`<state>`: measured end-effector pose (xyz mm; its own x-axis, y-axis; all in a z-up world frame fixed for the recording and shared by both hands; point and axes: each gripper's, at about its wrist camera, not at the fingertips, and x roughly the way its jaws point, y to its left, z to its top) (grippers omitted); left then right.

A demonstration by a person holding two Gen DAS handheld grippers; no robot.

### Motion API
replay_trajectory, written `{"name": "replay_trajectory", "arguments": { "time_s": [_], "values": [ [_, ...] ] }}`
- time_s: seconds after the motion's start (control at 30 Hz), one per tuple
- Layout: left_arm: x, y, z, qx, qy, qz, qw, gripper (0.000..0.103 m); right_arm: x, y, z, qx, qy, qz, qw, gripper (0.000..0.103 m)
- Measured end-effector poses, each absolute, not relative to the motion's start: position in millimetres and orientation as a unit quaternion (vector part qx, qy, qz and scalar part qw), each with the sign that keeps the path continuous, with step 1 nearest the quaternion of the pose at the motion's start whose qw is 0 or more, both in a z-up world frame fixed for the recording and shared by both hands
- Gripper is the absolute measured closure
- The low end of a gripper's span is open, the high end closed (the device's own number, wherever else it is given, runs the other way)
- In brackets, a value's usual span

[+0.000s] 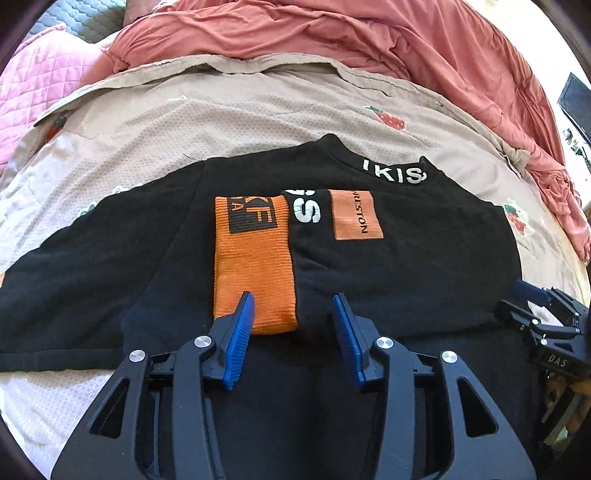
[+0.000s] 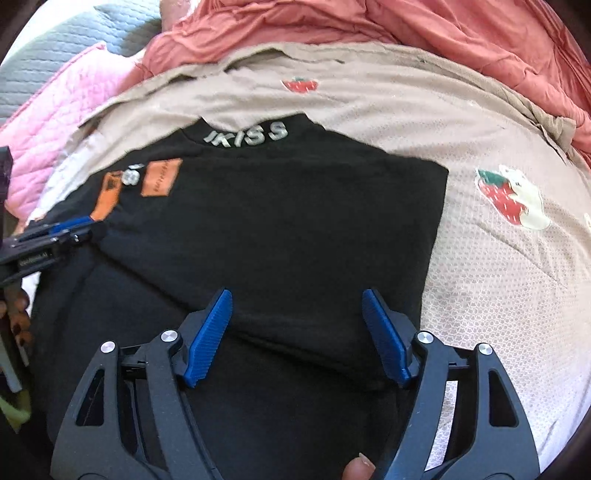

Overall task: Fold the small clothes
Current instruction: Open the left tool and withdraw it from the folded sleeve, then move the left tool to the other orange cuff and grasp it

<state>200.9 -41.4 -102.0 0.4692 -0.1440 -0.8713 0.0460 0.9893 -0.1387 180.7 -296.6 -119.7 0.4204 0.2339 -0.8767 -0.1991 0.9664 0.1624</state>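
**Sweater, black, part-folded on the bed: both grippers released**

Sweater (image 1: 406, 266): lies flat on my beige strawberry-print cover (image 1: 229, 122), collar lettering at the far edge, near hem toward me. One sleeve is laid across the chest, its orange cuff (image 1: 255, 273) resting beside the orange chest patch (image 1: 356, 216); I judge it sits there so the body narrows into a tidy rectangle before the next fold. The other side shows a straight folded edge in the right wrist view.

Left gripper (image 1: 293, 306): pointed steeply down over the cuff end, blue pads (image 1: 242, 325) parted, nothing pinched; one pad overlaps the cuff in view, but I cannot tell whether it touches.

Right gripper (image 2: 297, 306): likewise angled down over the near folded edge, fingers spread wider, empty. A fingertip shows at its handle.

Red quilt (image 1: 332, 33): bunched behind, well apart.
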Motion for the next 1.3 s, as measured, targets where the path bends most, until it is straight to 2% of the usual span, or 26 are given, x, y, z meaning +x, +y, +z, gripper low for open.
{"name": "replay_trajectory", "arguments": {
  "time_s": [0.13, 0.27, 0.33, 0.47, 0.53, 0.63, 0.8, 1.3],
  "values": [
    [197, -39, -96, -0.051, 0.514, -0.057, 0.854, 0.052, 178, -294, -112, 0.012, 0.510, 0.133, 0.850, 0.031],
    [191, -38, -92, -0.043, 0.516, -0.053, 0.854, 0.052, 175, -294, -103, 0.012, 0.494, 0.132, 0.860, 0.024],
    [189, -36, -90, -0.044, 0.515, -0.052, 0.854, 0.041, 173, -294, -97, 0.009, 0.481, 0.131, 0.867, 0.021],
    [186, -33, -83, -0.041, 0.509, -0.053, 0.858, 0.036, 171, -291, -90, 0.007, 0.463, 0.125, 0.877, 0.014],
    [184, -31, -78, -0.043, 0.504, -0.054, 0.861, 0.023, 168, -291, -84, 0.006, 0.451, 0.122, 0.884, 0.012],
    [181, -29, -72, -0.047, 0.497, -0.056, 0.865, 0.013, 163, -291, -75, 0.001, 0.431, 0.116, 0.895, 0.009],
    [175, -27, -61, -0.030, 0.483, -0.049, 0.874, 0.007, 152, -288, -57, 0.006, 0.400, 0.117, 0.909, 0.009],
    [152, 22, -34, -0.041, 0.460, -0.015, 0.887, 0.005, 129, -228, -31, -0.022, 0.373, 0.140, 0.917, 0.009]
  ]
}}
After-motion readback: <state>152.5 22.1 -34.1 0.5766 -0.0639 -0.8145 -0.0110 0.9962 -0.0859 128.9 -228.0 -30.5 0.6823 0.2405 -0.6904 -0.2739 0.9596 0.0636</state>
